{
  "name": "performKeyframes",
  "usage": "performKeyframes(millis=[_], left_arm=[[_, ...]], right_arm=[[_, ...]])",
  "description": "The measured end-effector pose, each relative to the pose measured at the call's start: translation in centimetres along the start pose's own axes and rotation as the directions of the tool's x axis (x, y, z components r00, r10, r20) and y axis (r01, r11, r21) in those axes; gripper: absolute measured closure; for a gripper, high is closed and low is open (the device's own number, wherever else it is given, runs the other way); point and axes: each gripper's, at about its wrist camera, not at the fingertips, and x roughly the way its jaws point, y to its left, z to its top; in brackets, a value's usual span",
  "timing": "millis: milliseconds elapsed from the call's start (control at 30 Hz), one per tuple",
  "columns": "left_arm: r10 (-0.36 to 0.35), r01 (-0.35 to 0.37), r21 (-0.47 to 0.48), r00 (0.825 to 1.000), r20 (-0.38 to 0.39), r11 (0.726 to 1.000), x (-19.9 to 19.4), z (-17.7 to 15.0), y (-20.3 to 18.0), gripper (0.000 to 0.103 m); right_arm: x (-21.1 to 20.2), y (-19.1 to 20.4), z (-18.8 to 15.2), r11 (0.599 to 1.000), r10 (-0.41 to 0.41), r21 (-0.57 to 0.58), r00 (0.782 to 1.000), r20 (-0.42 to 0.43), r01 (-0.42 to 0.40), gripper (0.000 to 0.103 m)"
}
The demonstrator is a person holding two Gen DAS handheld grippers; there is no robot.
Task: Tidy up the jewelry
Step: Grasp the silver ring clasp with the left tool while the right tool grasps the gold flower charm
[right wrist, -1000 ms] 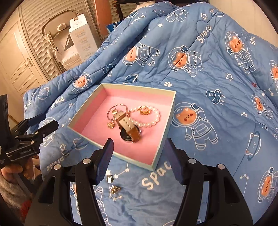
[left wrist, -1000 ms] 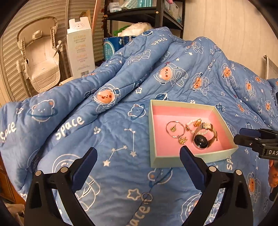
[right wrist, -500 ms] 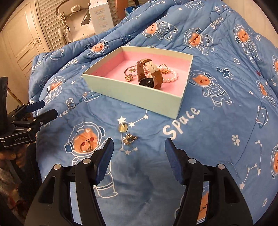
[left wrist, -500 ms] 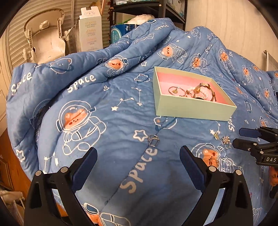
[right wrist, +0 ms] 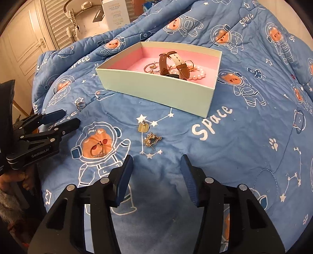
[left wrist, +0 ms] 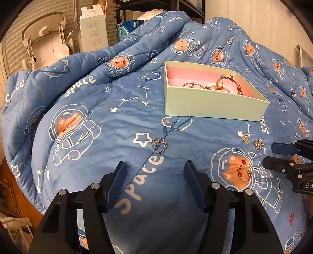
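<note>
A pale green box with a pink lining sits on the blue quilt and holds a brown-strap watch, a pearl bracelet and gold rings. Loose on the quilt lie a silver ring, a gold tag pendant, a gold sparkly charm and a gold ring. My left gripper is open and empty just short of the silver ring. My right gripper is open and empty just short of the charm.
The blue space-print quilt covers the bed and drops off at the left. Behind it stand a white carton, a folded baby chair and a dark shelf. White closet doors are at the left.
Both grippers have drawn back and lowered away from the box. The loose pieces on the quilt have come into view in front of the fingers. Both stay open.
</note>
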Motion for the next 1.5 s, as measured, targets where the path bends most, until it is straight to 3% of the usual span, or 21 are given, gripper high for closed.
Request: performKeyframes(millis=[533,900,1500], left_arm=[[-0.018,0.018,-0.009,1.0,-0.006,1.0,1.6,1.4,0.6,0.057],[-0.02,0.02,-0.008,1.0,-0.003,1.0,1.7,1.9,0.2,0.085],[-0.098,0.097,-0.071,0.995,-0.008,0.993,0.1,1.2,-0.5,0.085]], right_arm=[[1.5,0.1,1.4,1.0,0.009,0.015,1.0,0.0,-0.009,0.066],[1.8,0.0,1.7,0.999,0.014,0.029,1.0,-0.001,-0.014,0.086],[0.7,-0.1,1.2,0.998,0.038,0.048,0.999,0.006,-0.038,0.087]])
